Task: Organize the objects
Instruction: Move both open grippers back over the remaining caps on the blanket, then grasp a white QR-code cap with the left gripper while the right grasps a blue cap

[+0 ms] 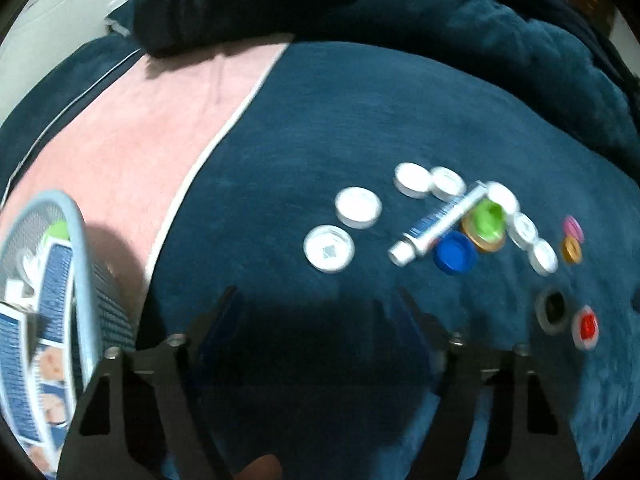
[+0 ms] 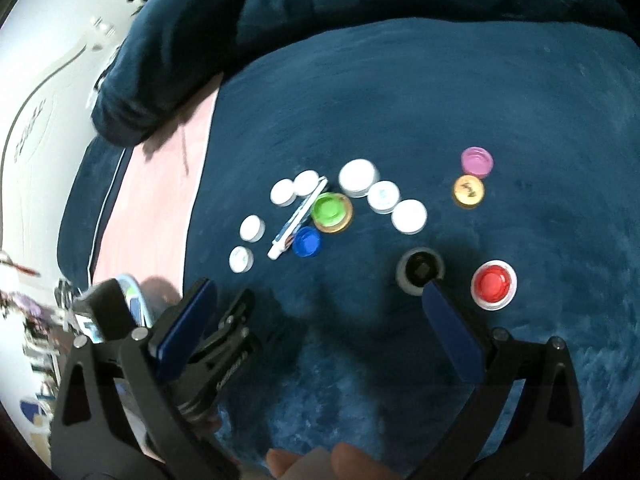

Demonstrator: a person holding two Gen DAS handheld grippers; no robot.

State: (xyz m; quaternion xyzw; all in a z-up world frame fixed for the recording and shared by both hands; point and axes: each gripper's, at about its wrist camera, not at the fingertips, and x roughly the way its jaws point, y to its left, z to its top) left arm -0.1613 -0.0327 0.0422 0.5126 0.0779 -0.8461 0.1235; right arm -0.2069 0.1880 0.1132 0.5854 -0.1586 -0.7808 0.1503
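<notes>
Right wrist: black cap [image 2: 420, 270] beside red cap [image 2: 493, 284]

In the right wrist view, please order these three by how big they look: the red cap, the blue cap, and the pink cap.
1. red cap, clearly the largest, though it also lies nearest the camera, which may flatter it.
2 and 3. pink cap and blue cap look about alike; I would not rank them.

Blue blanket [image 2: 440, 92], pink towel [image 1: 132, 148]
</notes>
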